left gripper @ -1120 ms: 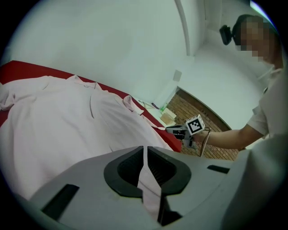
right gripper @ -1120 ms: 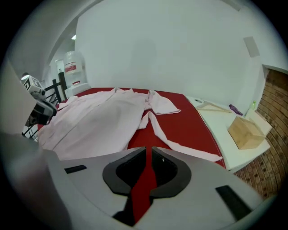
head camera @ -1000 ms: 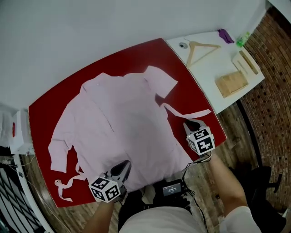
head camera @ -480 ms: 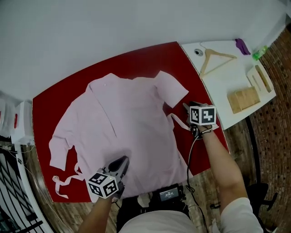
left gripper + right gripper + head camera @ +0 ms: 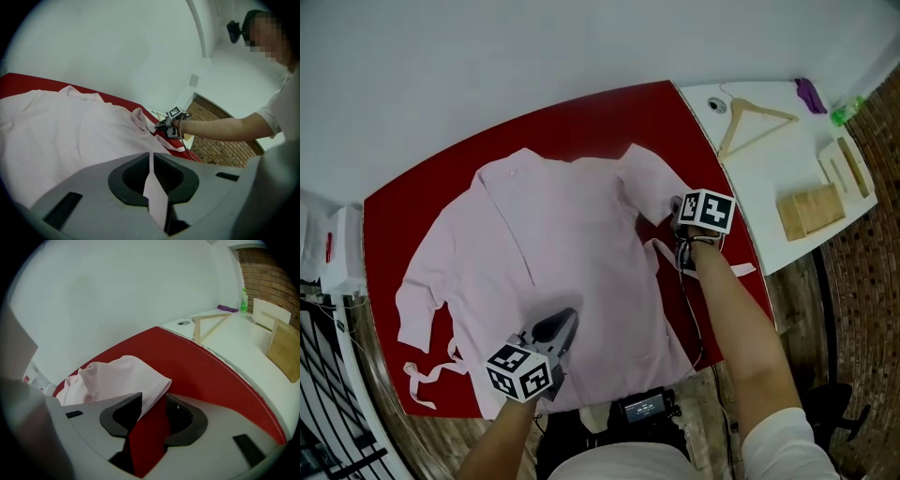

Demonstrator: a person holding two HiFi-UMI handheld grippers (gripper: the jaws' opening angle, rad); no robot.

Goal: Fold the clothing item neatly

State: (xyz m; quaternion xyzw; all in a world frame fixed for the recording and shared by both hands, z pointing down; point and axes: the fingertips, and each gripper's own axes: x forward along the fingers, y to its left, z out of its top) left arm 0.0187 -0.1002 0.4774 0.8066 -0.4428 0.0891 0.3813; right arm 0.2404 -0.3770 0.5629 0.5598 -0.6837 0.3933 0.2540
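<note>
Your pink shirt (image 5: pixel 553 253) lies spread flat, front up, across the red worktop (image 5: pixel 422 178), collar toward the far wall and hem toward you.

Your left gripper (image 5: pixel 561 326) sits at the shirt's near hem, a little left of the middle. It is pressed together on a fold of the pink cloth, which the left gripper view shows as a thin strip running up between the jaws.

Your right gripper (image 5: pixel 678 210) is at the shirt's right side, at the end of the short sleeve (image 5: pixel 652 183). Its jaws have just been opening and now stand spread. In the right gripper view the sleeve's edge lies against the left jaw and reaches partly into the gap, with bare red worktop showing through the rest of it; nothing is pinched.

A loose pink tie (image 5: pixel 431 375) curls off the shirt's near left corner, and another strip (image 5: pixel 727 267) trails from its right side under your forearm.

Right of the shirt stands a white worktop (image 5: pixel 769 164) with a wooden hanger (image 5: pixel 755 120) and a wooden block (image 5: pixel 811 211) on it.
</note>
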